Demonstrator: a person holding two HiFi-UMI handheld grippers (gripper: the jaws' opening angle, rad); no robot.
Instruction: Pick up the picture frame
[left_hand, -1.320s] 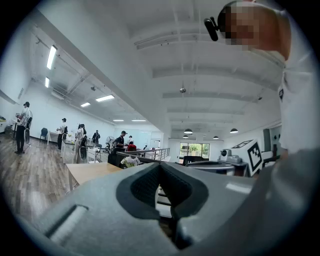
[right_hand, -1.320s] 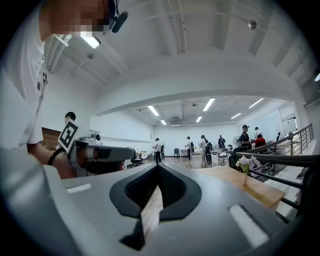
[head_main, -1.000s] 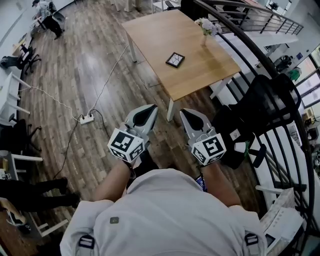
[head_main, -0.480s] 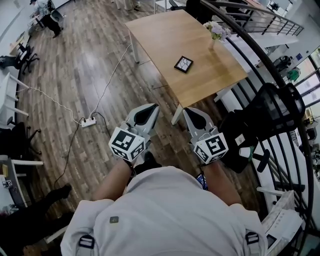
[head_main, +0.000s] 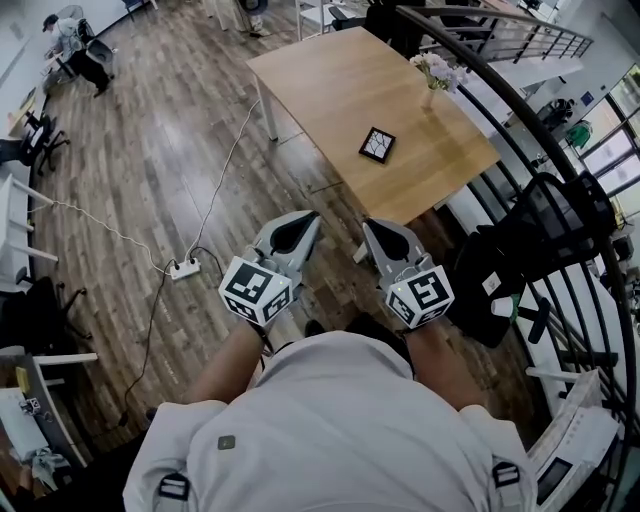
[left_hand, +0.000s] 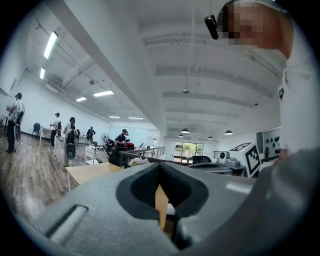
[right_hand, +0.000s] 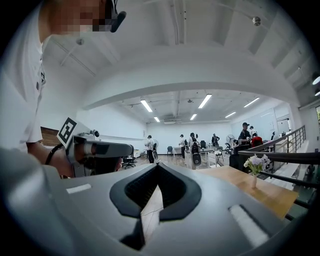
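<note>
Head view: we see the picture frame lying flat on the wooden table, nearer us than the flower vase and well apart from the left gripper and right gripper. Left gripper view: its jaws meet, pinching nothing. Right gripper view: we find those jaws closed and empty too.

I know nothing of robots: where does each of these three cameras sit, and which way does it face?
Head view: on the person's head, looking steeply down at the table and picture frame; shoulders, forearms, left gripper and right gripper show.
Left gripper view: on the left gripper, looking level over its shut fingers toward the table; torso shows.
Right gripper view: on the right gripper, level too; sleeve shows.
Shared: the table.
</note>
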